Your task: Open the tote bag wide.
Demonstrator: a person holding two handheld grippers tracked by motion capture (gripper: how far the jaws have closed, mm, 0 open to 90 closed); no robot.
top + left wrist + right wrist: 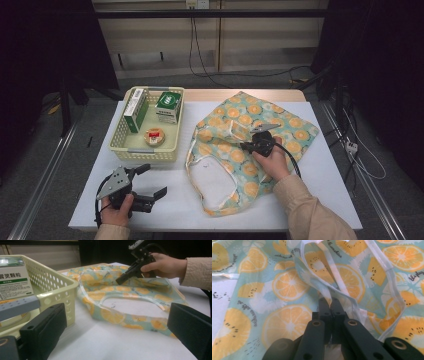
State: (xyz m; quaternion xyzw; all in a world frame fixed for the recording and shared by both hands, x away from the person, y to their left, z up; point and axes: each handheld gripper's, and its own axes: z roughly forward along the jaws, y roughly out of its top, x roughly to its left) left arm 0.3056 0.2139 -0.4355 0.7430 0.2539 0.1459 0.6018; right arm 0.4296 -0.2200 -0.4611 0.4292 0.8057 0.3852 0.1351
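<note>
A tote bag (231, 114) printed with orange slices on pale teal lies flat on the white table (320, 185), handles toward the person. My right gripper (244, 146) rests on the middle of the bag, held by the person's hand (272, 162). In the right gripper view its jaws are shut (329, 300) on a fold of the bag (287, 285) at the white-trimmed edge. My left gripper (154, 179) sits at the table's near left corner, open and holding nothing. Its two jaws stand wide apart (117, 327), aimed at the bag's handle loop (110, 316) and the right gripper (118, 282).
A cream perforated basket (142, 155) stands at the left, just beyond my left gripper. It holds a green-and-white box (135, 111), a squarer green box (168, 106) and a small round tin (155, 136). The basket wall (60, 285) is close to the left jaw.
</note>
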